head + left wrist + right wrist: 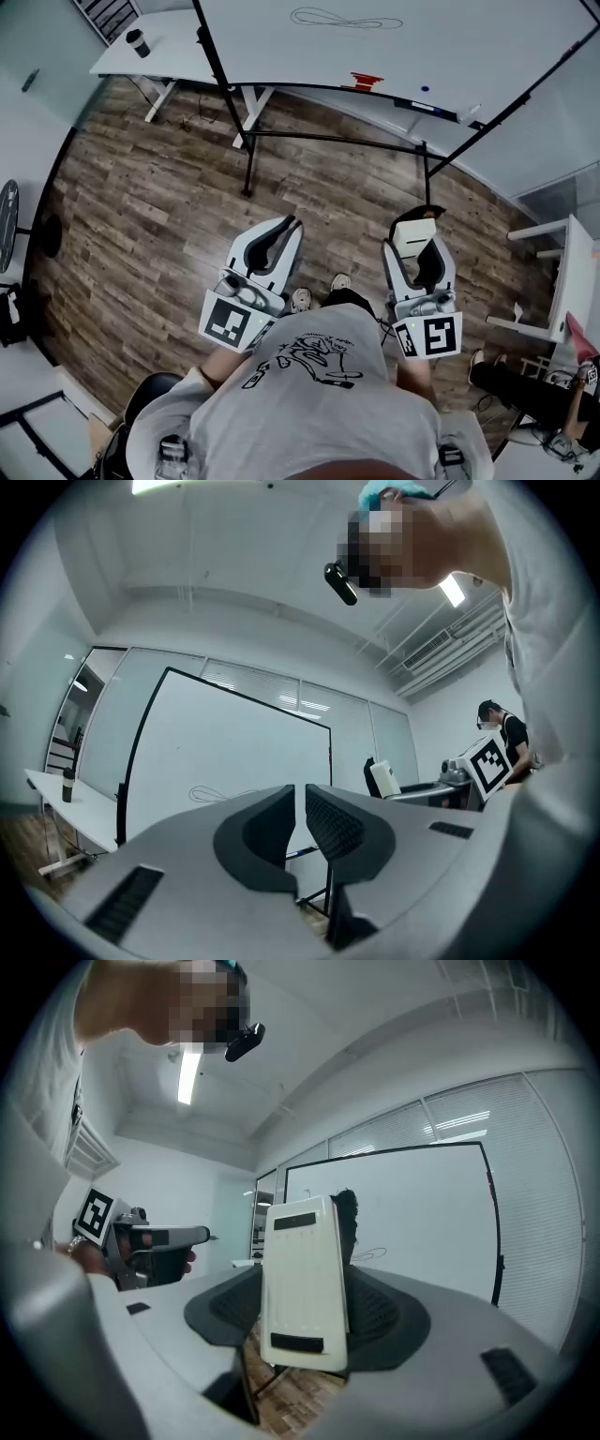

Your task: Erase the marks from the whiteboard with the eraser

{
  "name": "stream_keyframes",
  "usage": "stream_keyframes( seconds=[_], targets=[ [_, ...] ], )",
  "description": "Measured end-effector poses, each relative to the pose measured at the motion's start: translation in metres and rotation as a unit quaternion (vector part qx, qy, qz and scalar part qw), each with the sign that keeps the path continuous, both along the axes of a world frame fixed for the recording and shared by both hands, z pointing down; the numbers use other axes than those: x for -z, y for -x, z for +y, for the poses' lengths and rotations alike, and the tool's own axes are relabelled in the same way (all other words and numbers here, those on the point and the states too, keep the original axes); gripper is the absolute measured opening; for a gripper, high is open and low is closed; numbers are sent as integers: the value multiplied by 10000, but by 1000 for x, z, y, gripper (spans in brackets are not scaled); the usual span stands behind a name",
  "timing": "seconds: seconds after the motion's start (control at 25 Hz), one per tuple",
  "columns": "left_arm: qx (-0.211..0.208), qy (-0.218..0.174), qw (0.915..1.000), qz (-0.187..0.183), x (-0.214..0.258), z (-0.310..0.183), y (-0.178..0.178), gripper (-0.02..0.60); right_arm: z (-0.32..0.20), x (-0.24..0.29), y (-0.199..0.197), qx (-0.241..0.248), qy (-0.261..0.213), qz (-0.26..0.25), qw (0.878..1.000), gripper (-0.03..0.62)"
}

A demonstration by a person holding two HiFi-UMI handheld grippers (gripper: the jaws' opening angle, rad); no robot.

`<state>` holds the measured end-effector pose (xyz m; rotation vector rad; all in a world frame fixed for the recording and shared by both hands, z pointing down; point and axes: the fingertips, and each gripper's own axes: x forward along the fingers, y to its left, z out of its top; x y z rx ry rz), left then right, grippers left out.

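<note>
The whiteboard (pixel 441 47) stands ahead on a black frame, with a thin looping scribble (pixel 333 17) near its top. My right gripper (pixel 417 234) is shut on a white eraser (pixel 412 236), held upright between its pads. In the right gripper view the eraser (pixel 302 1279) fills the middle, with the whiteboard (pixel 422 1213) and scribble (pixel 370 1254) behind it. My left gripper (pixel 274 239) is shut with nothing in it; in the left gripper view its pads (pixel 330 822) leave only a slit. Both grippers hang level, well short of the board.
A red object (pixel 366 81) and a marker (pixel 427 106) lie on the board's tray. The stand's black legs (pixel 248 159) reach onto the wood floor. A white table with a cup (pixel 138 42) stands at the far left. Another person (pixel 525 389) sits at the right.
</note>
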<state>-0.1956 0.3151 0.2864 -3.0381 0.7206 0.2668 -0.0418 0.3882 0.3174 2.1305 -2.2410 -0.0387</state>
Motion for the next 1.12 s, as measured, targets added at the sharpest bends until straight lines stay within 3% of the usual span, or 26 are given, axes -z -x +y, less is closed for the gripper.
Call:
stream_keyframes(
  seconds=[0.28,0.64,1.12],
  targets=[
    [-26,-44,10000,-4,-1,-31,-24,49,-25,8,-17,-93,-50,462,9989,272],
    [-112,-83,9999,-17,4,-65,-101,49,-58,3,-91,-132,-96,300,9994,273],
    [99,-70,9996,-235,4,-106,-194,49,-105,-1,-184,111,-12,328,9994,273]
  ],
)
